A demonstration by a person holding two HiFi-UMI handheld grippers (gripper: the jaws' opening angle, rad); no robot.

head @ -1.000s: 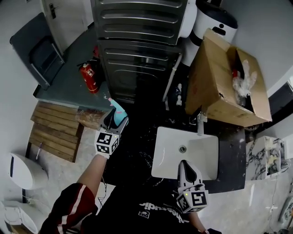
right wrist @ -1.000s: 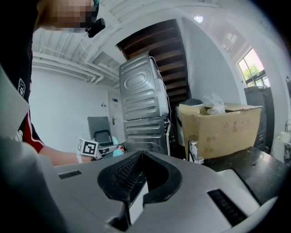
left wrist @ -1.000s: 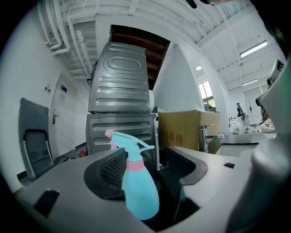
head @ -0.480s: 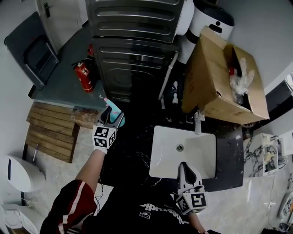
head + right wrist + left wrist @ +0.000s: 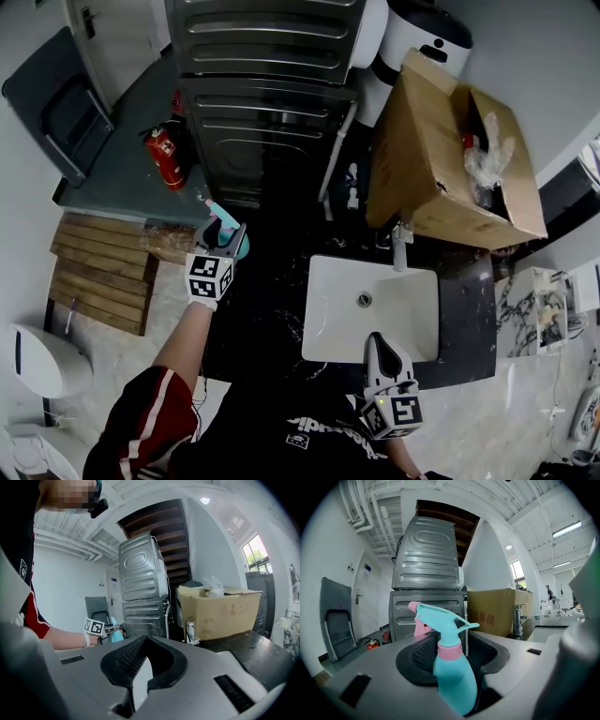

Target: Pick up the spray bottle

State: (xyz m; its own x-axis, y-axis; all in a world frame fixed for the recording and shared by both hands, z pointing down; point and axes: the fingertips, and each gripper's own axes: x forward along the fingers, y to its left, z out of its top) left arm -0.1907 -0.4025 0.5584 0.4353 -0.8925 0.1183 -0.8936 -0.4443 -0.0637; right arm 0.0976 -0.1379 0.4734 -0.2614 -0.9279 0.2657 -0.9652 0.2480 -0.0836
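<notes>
A teal spray bottle point(image 5: 452, 667) with a pink collar and nozzle stands upright between the jaws of my left gripper point(image 5: 451, 641). Those jaws are closing round the bottle's body, and a dark gap still shows on its right side. In the head view the spray bottle point(image 5: 241, 247) sits at the left edge of the black counter, with the left gripper point(image 5: 228, 231) around it. My right gripper point(image 5: 379, 340) hangs over the sink's near edge, shut and empty; in the right gripper view its fingertips point(image 5: 140, 641) meet.
A white sink point(image 5: 330, 323) with a chrome faucet point(image 5: 400, 247) is set in the black counter point(image 5: 267, 309). Behind stand stacked steel machines point(image 5: 267, 103) and an open cardboard box point(image 5: 436, 155). A red fire extinguisher point(image 5: 161, 156) and a wooden pallet point(image 5: 98, 277) are on the floor at left.
My left gripper has edged forward round the bottle and its jaws have drawn in towards it. The right gripper has stayed in place.
</notes>
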